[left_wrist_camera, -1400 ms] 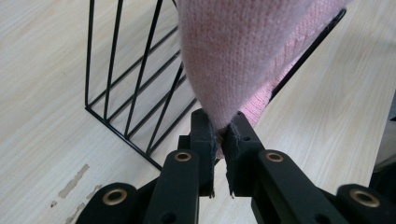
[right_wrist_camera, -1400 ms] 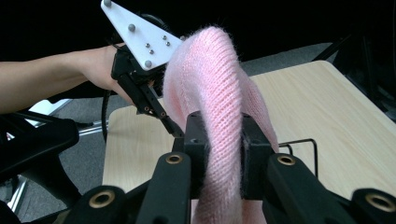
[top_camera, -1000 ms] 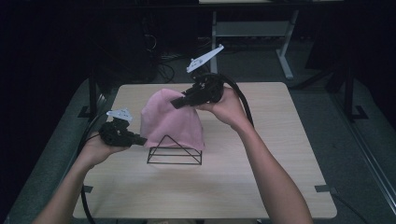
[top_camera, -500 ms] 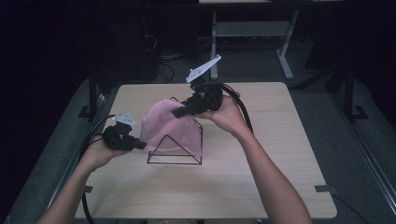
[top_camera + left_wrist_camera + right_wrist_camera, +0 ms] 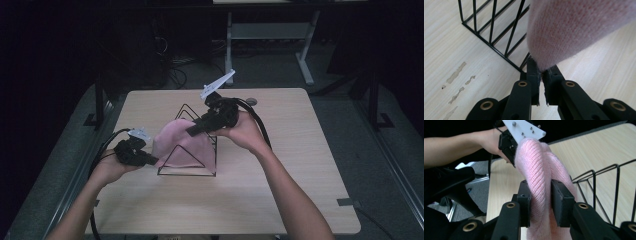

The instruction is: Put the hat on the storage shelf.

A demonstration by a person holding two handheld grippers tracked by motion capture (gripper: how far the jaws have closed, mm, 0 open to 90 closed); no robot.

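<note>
Pink knit cloth [image 5: 180, 142] draped lengthwise over wire rack [image 5: 192, 150] mid-tabletop, left gripper [image 5: 150, 160] clamped tight on its left end, right gripper [image 5: 192, 132] jaws just easing open around its right fold.

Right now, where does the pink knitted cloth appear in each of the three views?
High view: the pink knitted cloth lies over the black wire rack, near the table's middle.
Left gripper view: upper right, its edge pinched between the jaws.
Right gripper view: centre, a fold between the jaws.
Shared landmark: the rack.
</note>
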